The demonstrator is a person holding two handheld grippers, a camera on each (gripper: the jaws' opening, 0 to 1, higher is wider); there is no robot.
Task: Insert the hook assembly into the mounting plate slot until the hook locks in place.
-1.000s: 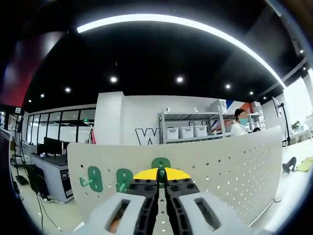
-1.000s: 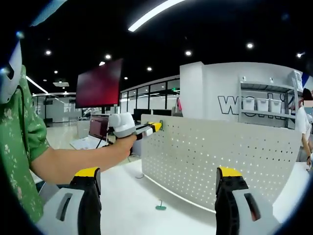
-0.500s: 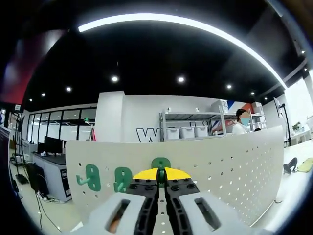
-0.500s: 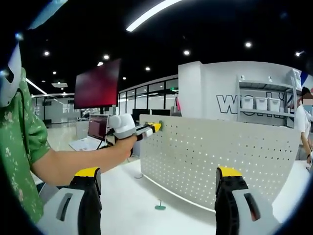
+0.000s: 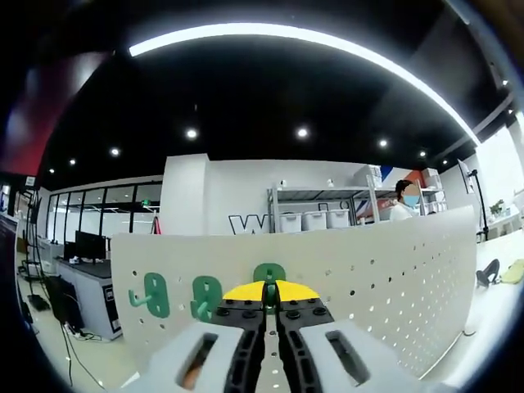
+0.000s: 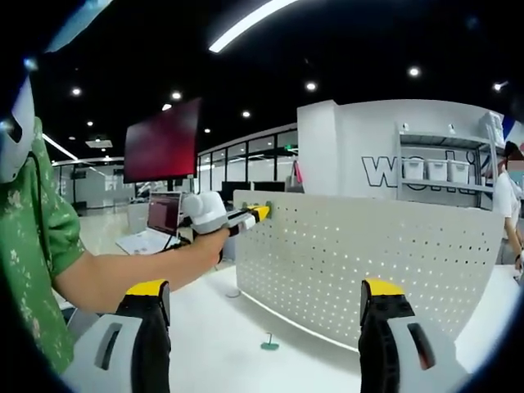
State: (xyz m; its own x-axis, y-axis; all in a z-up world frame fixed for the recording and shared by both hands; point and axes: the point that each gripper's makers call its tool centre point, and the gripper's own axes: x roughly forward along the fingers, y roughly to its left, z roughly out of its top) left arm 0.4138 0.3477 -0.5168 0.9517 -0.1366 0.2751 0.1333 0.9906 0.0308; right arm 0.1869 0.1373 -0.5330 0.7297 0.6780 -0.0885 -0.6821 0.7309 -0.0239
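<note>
1. Left gripper view: the left gripper (image 5: pixel 268 296), grey-bodied with black jaws tipped in yellow, has its jaws pressed together on a green plastic hook (image 5: pixel 268 274). The hook's rounded top shows just above the yellow tips.
2. Same view: the held hook sits against the face of the white perforated mounting board (image 5: pixel 385 274), near its upper edge. Whether it is fully seated in the holes cannot be told.
3. Same view: two further green hooks (image 5: pixel 153 295) are mounted on the board to the left of the held one, side by side and apart from each other.
4. Same view: behind the board stand a metal shelving rack with white bins (image 5: pixel 315 219) and a person (image 5: pixel 403 206) at the far right.
5. Right gripper view: the right gripper (image 6: pixel 266 327) has its jaws spread wide, with nothing between them, above the white table top (image 6: pixel 205 327).
6. Same view: the person's arm in a green patterned sleeve (image 6: pixel 37 246) reaches from the left, holding the left gripper with its tips at the top left corner of the board.
7. Same view: a small green hook piece (image 6: pixel 268 344) lies on the table in front of the board, between the right gripper's jaws in the picture but well beyond them.
</note>
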